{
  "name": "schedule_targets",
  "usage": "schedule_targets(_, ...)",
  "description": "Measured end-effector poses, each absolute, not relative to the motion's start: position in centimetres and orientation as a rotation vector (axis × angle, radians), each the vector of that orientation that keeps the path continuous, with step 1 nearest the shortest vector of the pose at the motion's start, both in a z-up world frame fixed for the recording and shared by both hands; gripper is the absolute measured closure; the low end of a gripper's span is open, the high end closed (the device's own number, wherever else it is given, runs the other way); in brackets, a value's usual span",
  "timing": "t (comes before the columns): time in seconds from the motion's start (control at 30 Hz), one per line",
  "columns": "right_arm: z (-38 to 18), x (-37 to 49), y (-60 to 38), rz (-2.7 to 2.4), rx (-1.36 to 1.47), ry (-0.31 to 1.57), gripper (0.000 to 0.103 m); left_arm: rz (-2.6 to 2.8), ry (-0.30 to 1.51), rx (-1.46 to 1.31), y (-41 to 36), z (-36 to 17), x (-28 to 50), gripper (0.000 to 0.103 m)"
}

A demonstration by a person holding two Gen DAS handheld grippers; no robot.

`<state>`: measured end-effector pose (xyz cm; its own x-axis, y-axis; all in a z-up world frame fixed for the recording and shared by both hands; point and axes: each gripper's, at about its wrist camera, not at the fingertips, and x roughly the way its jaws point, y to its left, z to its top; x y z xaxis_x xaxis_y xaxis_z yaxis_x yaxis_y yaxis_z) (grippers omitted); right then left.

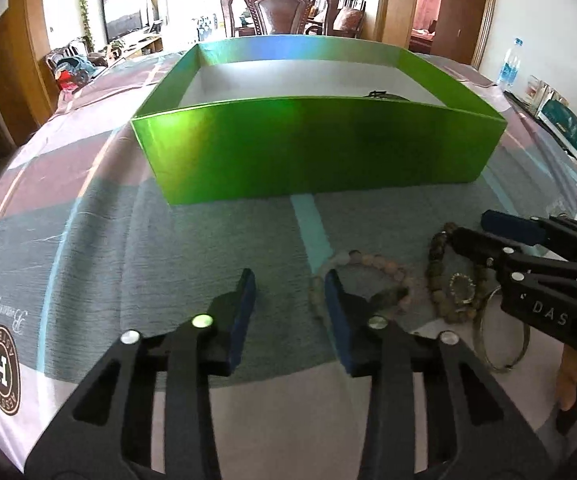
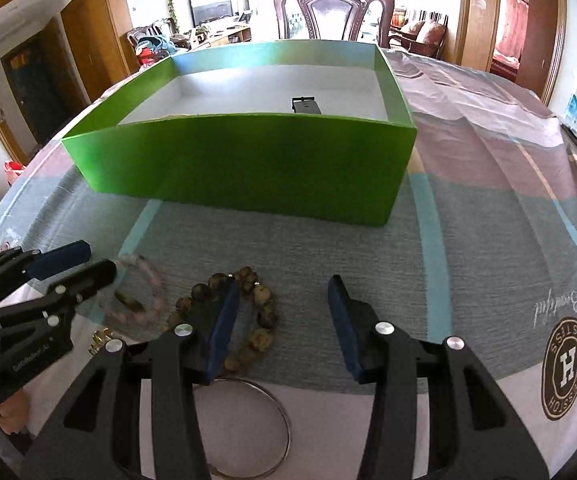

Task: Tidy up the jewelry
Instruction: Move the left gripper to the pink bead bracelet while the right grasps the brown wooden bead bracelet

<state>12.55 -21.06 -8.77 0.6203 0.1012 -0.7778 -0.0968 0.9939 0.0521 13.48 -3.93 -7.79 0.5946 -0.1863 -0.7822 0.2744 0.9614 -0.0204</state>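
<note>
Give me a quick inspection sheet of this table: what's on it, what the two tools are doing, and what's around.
Surface: striped cloth with a round logo.
Job's things: green box, open, a small dark item inside; pale bead bracelet, dark bead bracelet, metal bangle and a small round piece on the cloth in front of the box.
Clutter: nothing seen.
Grippers: left hand-held gripper open, one finger at the pale bracelet; right hand-held gripper open, one finger at the dark bracelet.
Cables: nothing seen.
Surroundings: carved chair behind, bottle at the side.
</note>
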Motion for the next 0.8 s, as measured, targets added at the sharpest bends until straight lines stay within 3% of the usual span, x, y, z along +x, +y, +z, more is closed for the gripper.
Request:
schedule_targets(0.17,-8.8,12.4,-21.2,0.115,0.002,0.89,0.078,-0.261,0.893,0.084,-3.5,-7.8,13.6,0.077)
schedule_targets(0.2,-8.8,12.4,-21.2,0.118,0.004,0.89,0.089,-0.257,0.893,0.082,-3.4,-7.8,13.7,0.08)
schedule_targets(0.23,-8.7,12.4,-21.3,0.12,0.005,0.891,0.092,-0.254,0.893,0.076,-3.3,-7.8,13.7,0.081)
schedule_targets(0.8,-7.8,11.9,-22.6,0.121,0.068,0.861,0.092,-0.263,0.876,0.066,-3.3,-7.5,13.6,0.084)
